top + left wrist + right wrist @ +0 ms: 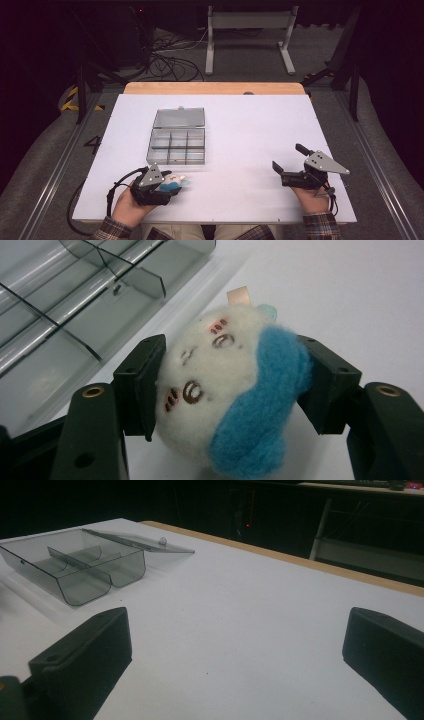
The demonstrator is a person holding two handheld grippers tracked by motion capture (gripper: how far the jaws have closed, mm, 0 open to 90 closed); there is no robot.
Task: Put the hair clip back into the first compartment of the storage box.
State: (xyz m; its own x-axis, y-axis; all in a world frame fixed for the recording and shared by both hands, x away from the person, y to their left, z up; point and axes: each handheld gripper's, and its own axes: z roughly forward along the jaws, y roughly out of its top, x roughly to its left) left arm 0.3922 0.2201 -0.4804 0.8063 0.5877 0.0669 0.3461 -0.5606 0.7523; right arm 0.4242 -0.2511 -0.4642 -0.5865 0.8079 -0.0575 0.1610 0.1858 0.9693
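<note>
Left tool [170, 187] clamped, right tool [287, 160] wide open, resting low

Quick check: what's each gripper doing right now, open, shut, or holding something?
Left gripper: shut on the plush toy, beside the clear compartment box.
Right gripper: open, nothing between its jaws.

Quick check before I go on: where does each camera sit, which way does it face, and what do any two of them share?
High view: above the person's side, facing forward and down on the white table; both hands, left gripper and right gripper enter from the bottom.
Left gripper view: rides the left gripper, looking along its jaws, which press the plush toy.
Right gripper view: rides the right gripper, looking low across the table; its jaws stand wide apart, nothing between.
Shared: all three show the clear divided box, lid open.
</note>
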